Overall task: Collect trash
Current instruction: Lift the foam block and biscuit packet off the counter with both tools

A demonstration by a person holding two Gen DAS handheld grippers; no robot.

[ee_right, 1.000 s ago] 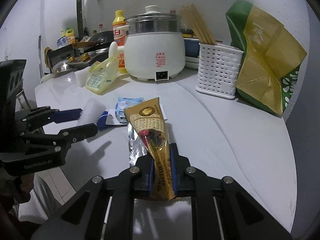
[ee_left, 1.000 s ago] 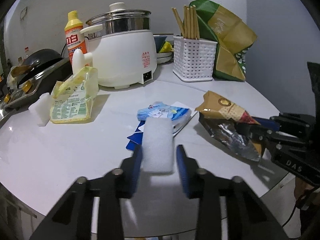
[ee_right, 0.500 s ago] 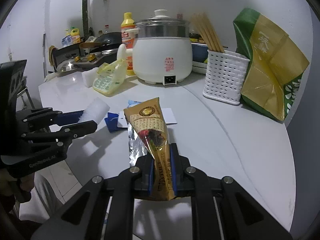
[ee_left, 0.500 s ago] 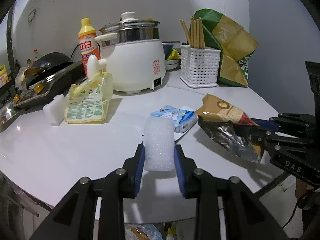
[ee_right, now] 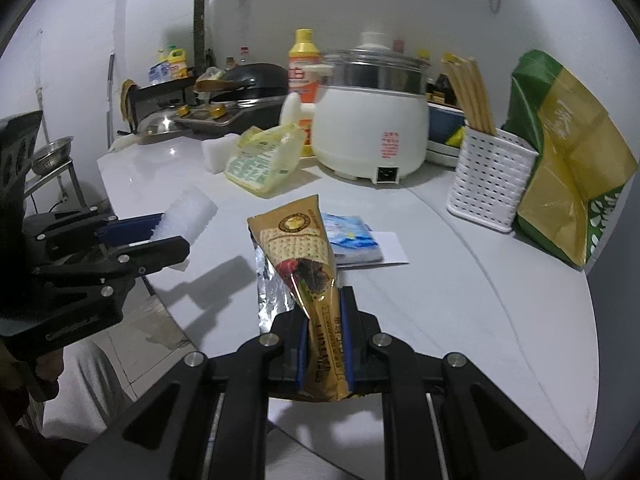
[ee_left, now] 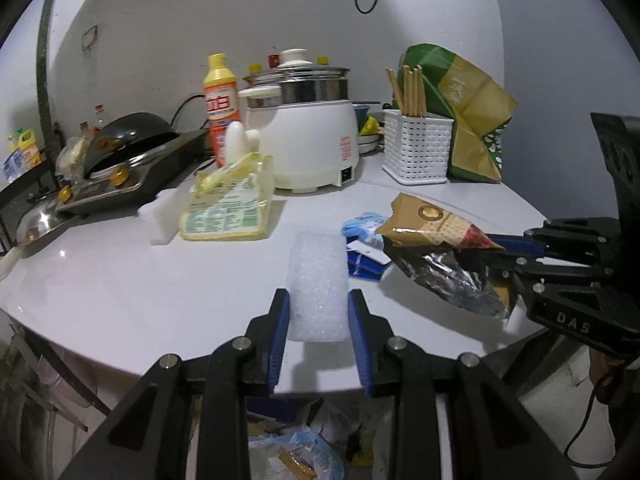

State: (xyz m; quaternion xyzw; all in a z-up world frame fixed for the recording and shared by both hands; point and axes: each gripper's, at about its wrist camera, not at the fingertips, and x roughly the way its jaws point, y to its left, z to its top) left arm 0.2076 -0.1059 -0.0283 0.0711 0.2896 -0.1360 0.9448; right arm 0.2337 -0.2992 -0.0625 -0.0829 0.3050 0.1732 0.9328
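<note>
Foam block (ee_left: pixel 318 286), one wrapper (ee_right: pixel 308 268), two hand-held grippers

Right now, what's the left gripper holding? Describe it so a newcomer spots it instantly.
Start at the white electric cooker at the back of the round table; come to the near edge. There the left gripper clamps a white foam block, bubbly, unprinted, unlike the gold foil-lined snack wrapper beside it.

Place: we see a home kitchen.
Cooking gear: an electric pot (ee_left: pixel 308 140) and a black wok (ee_left: pixel 128 136) on a stove.
Utensils: chopsticks (ee_left: pixel 408 90) upright in a white basket (ee_left: pixel 418 152).
Surface (ee_left: pixel 120 280): white, round-edged, carrying a seasoning bottle (ee_left: pixel 220 100).
</note>
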